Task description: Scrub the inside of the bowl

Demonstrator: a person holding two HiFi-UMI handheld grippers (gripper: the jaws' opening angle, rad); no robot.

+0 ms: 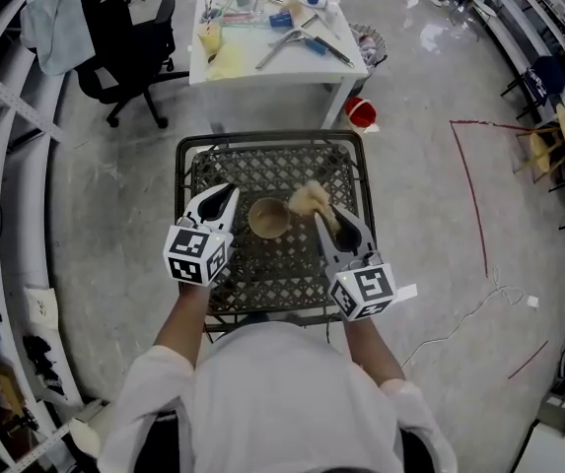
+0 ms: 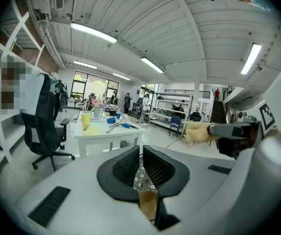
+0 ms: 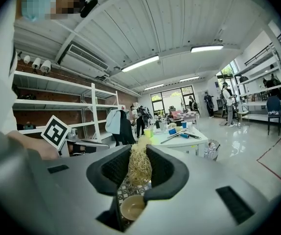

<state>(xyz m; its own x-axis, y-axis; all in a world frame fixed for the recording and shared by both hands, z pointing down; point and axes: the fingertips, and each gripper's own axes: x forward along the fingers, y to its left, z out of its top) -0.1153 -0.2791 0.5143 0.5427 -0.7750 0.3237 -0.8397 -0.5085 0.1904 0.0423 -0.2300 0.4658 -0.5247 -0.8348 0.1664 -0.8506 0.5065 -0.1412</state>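
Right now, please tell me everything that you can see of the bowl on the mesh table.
The bowl is small, round and tan, its inside smooth and empty. It stands upright, mouth up, near the middle of the black mesh table, which carries it. The left gripper is at its left, apart from it. The right gripper holds a pale fibrous scrubber by its far right rim; whether they touch cannot be told.

Bowl (image 2: 148, 203) mostly hidden (in left gripper view).
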